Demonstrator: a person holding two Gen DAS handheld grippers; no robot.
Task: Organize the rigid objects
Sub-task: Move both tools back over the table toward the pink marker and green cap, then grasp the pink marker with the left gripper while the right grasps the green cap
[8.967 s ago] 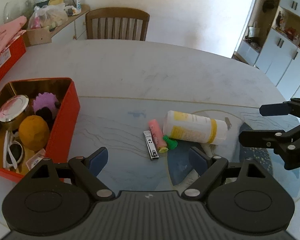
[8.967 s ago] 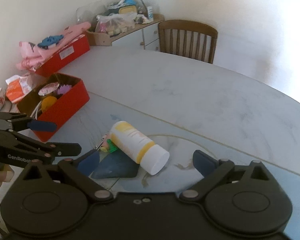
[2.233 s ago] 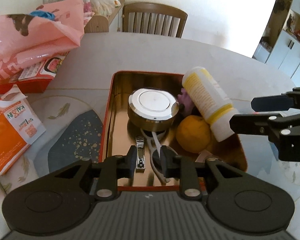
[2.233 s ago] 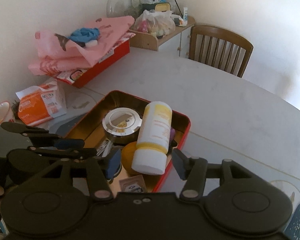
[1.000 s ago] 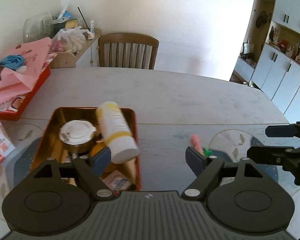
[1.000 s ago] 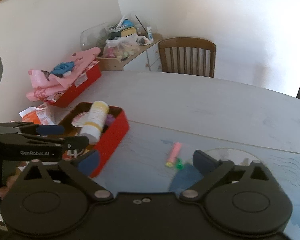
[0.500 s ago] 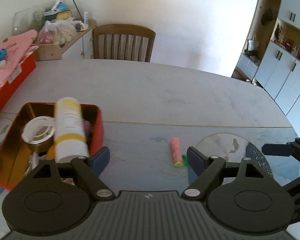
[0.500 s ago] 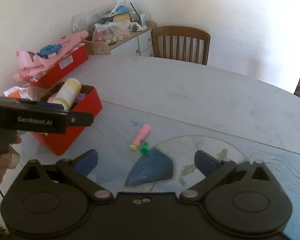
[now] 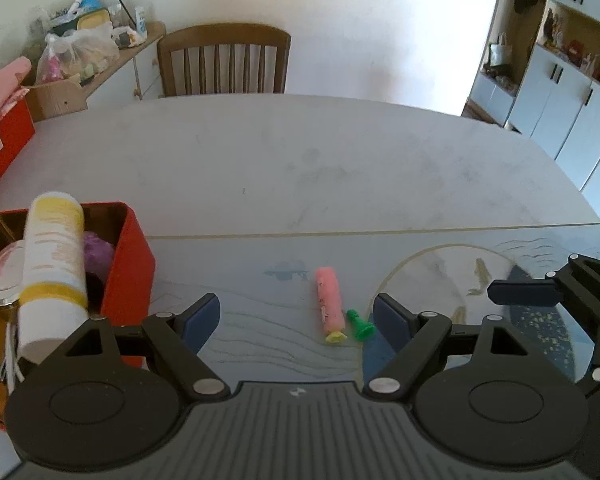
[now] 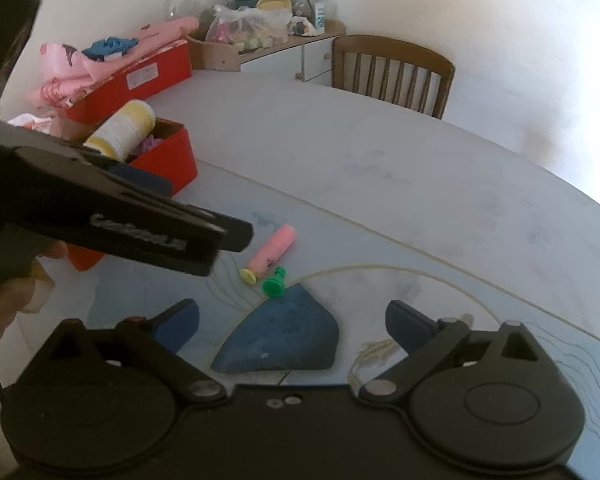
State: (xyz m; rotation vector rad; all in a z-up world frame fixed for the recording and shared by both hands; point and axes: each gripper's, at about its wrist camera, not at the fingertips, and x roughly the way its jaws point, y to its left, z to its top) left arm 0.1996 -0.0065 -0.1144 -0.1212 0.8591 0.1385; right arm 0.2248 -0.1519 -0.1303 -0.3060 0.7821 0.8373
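Observation:
A pink tube with a yellow end (image 9: 329,304) (image 10: 270,252) and a small green peg (image 9: 360,325) (image 10: 275,283) lie side by side on the table. My left gripper (image 9: 296,320) is open and empty, just short of them. My right gripper (image 10: 292,326) is open and empty, above the table near a blue patch of the mat; it also shows at the right of the left wrist view (image 9: 556,300). The red tin (image 9: 130,256) (image 10: 172,160) at the left holds a white and yellow bottle (image 9: 52,264) (image 10: 122,128), a round lidded jar (image 9: 2,276) and a purple item (image 9: 98,248).
A wooden chair (image 9: 224,60) stands at the far side of the table. A larger red box with pink cloth (image 10: 128,68) and a cluttered sideboard (image 10: 260,28) are at the left. White cupboards (image 9: 560,92) are at the right.
Both grippers have swung right, away from the red tin and toward the pink tube and green peg. The left gripper now crosses close in front of the right wrist view.

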